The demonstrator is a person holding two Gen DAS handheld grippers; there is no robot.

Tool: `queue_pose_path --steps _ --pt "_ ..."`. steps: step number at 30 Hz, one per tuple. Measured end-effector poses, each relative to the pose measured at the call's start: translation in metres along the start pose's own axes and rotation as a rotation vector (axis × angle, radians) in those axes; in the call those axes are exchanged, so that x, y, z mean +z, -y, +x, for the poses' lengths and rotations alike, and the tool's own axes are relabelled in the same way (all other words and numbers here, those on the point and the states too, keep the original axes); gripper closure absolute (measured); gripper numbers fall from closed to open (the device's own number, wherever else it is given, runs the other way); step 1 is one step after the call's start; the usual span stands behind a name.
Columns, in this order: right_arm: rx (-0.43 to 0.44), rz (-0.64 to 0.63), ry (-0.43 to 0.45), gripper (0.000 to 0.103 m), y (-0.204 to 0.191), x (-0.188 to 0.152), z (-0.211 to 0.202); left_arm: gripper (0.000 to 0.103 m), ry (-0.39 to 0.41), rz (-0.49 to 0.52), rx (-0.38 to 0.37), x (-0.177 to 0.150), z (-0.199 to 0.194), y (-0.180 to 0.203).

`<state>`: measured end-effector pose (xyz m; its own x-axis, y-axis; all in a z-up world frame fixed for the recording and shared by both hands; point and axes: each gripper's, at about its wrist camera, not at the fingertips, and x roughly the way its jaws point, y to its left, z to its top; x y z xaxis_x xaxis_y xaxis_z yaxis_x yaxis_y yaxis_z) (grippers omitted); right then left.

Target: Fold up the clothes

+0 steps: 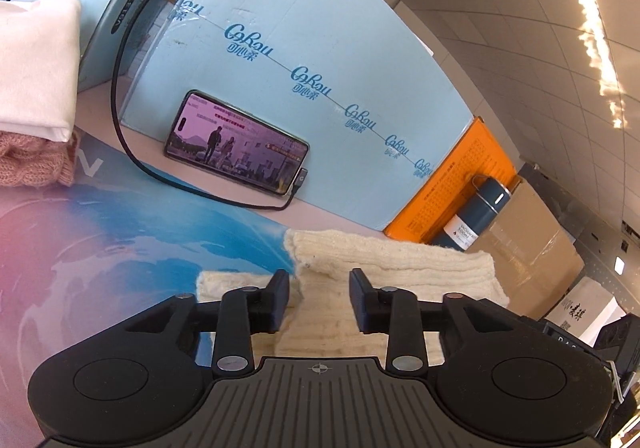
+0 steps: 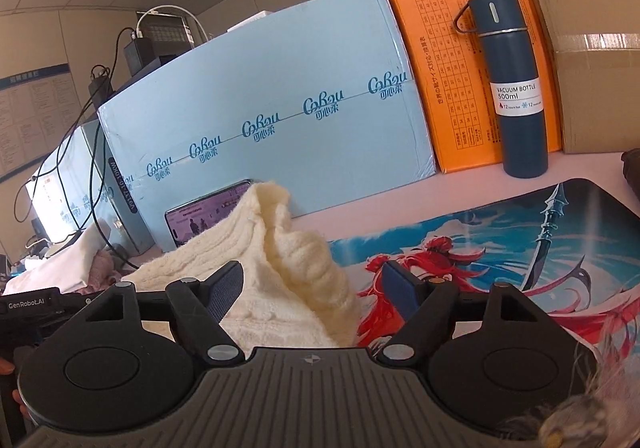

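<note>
Item 1: cream knit garment (image 2: 276, 272), the piece I am folding. It lies bunched on the printed mat (image 2: 520, 232), on the worktop (image 2: 400, 188), with a raised fold standing up in the right wrist view and a flatter ribbed edge in the left wrist view (image 1: 384, 264).

Item 2: left gripper (image 1: 319, 298). I see its fingers spread apart over the cream knit, one on each side of a fold, not closed on it; whether the pads touch the fabric I cannot tell.

Item 3: right gripper (image 2: 312, 288). Its fingers are spread wide; the left finger (image 2: 226, 288) sits against the knit, the right one is over the bare mat beside it.

Item 4: phone (image 1: 236, 144), lit screen, propped against the pale blue carton (image 1: 320, 48), with a black cable (image 1: 120, 88) plugged into its end.

Item 5: dark blue vacuum bottle (image 2: 516, 88), upright, just in front of the orange box (image 2: 432, 68). A brown cardboard box (image 2: 592, 48) stands beside the orange one.

Item 6: folded white garment (image 1: 36, 64) resting on a pink knit (image 1: 32, 164), at the far left of the worktop, well apart from the cream piece.
</note>
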<state>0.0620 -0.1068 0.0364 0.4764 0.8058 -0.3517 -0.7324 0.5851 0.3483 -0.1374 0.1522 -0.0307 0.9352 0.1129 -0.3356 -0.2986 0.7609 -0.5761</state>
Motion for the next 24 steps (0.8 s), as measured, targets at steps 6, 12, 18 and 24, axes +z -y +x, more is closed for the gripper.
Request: queue_pose_path --steps 6,12,18,24 --pt "-0.024 0.122 -0.063 0.045 0.012 -0.003 0.011 0.01 0.014 -0.046 -0.026 0.007 0.014 -0.006" --pt "0.007 0.185 -0.082 0.045 0.016 -0.005 0.014 0.009 -0.01 -0.179 -0.133 0.011 0.03 -0.022" --pt "0.136 0.222 -0.049 0.077 0.02 -0.004 0.01 0.009 -0.008 -0.163 -0.302 0.007 0.022 -0.017" --pt "0.332 0.399 -0.078 0.086 0.037 -0.003 0.014 0.01 -0.054 -0.135 -0.216 0.002 0.03 -0.015"
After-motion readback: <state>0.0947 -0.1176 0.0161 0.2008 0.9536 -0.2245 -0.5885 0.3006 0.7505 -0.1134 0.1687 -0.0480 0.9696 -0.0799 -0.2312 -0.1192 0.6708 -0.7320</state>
